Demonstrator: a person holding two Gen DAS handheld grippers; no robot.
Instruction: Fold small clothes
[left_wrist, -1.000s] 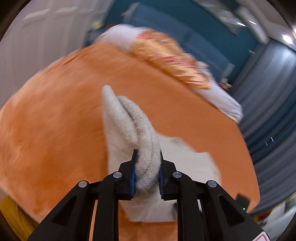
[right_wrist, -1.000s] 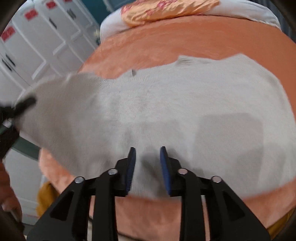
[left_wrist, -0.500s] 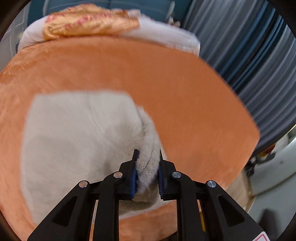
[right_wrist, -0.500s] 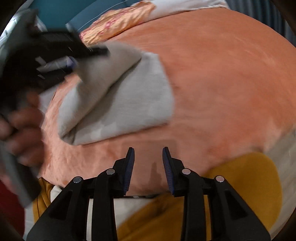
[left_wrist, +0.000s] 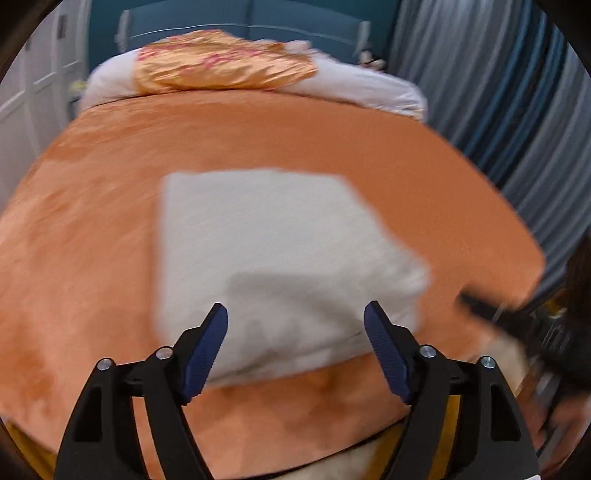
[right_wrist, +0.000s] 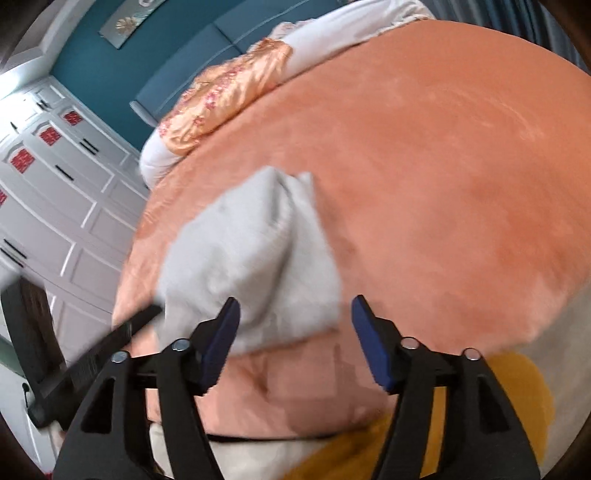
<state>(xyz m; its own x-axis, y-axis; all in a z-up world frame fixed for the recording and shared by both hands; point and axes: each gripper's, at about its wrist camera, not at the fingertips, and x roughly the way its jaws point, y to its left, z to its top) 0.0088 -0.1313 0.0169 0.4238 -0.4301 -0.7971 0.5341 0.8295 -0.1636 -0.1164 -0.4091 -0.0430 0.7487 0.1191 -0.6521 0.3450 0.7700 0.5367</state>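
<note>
A cream knitted garment (left_wrist: 273, 251) lies folded into a rough rectangle on the orange bedspread (left_wrist: 92, 229). It also shows in the right wrist view (right_wrist: 251, 266), near the bed's front edge. My left gripper (left_wrist: 295, 343) is open and empty, just above the garment's near edge. My right gripper (right_wrist: 295, 339) is open and empty, over the garment's near corner. The left gripper's black finger shows at the left of the right wrist view (right_wrist: 110, 343).
A white pillow with an orange patterned cover (left_wrist: 225, 66) lies at the head of the bed. White cupboard doors (right_wrist: 55, 192) stand to the left. Blue-grey curtains (left_wrist: 517, 92) hang on the right. A yellow sheet (right_wrist: 517, 387) shows below the bedspread's front edge.
My left gripper has opened and let go of the garment, which now lies flat and folded. My right gripper has opened wider and moved closer to the garment.
</note>
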